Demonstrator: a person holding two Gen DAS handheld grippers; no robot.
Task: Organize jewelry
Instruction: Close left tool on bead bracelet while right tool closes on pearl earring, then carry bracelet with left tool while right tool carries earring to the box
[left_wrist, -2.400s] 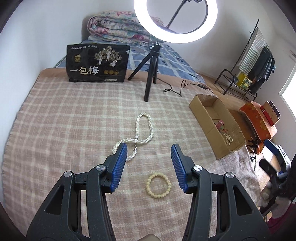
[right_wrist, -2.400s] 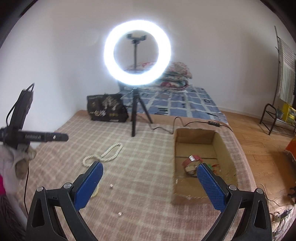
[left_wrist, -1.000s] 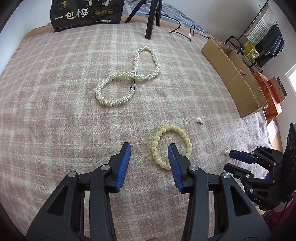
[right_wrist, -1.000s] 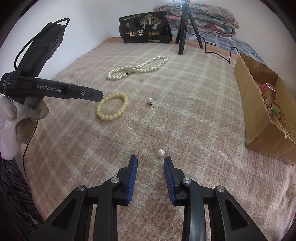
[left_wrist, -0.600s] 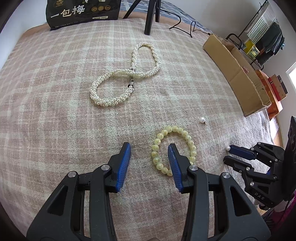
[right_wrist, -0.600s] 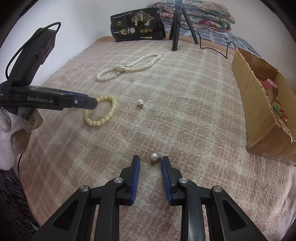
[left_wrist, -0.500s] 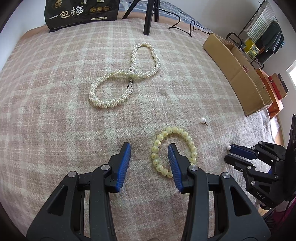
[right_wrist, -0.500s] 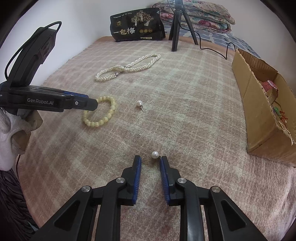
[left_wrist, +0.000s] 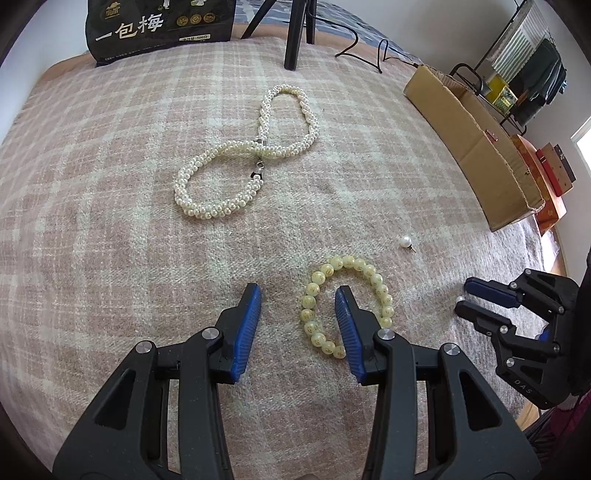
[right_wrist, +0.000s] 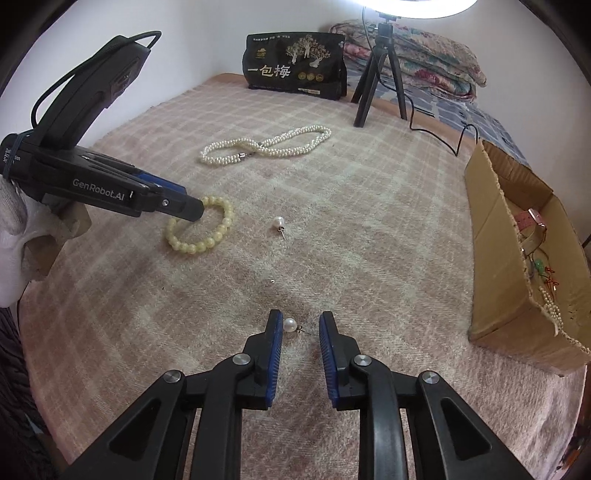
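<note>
Downward-tilted right hand-held gripper (right_wrist: 299, 326), jaws narrowly astride pearl earring (right_wrist: 290, 325)

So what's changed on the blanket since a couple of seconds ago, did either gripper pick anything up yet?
Nothing is held yet. Both grippers came down from above the blanket. The left gripper now straddles one side of the yellow bead bracelet, jaws open. The right gripper has just been closing around the near pearl earring, which lies between its pads, ungripped. The pearl necklace, the other earring and the cardboard box have not moved.
</note>
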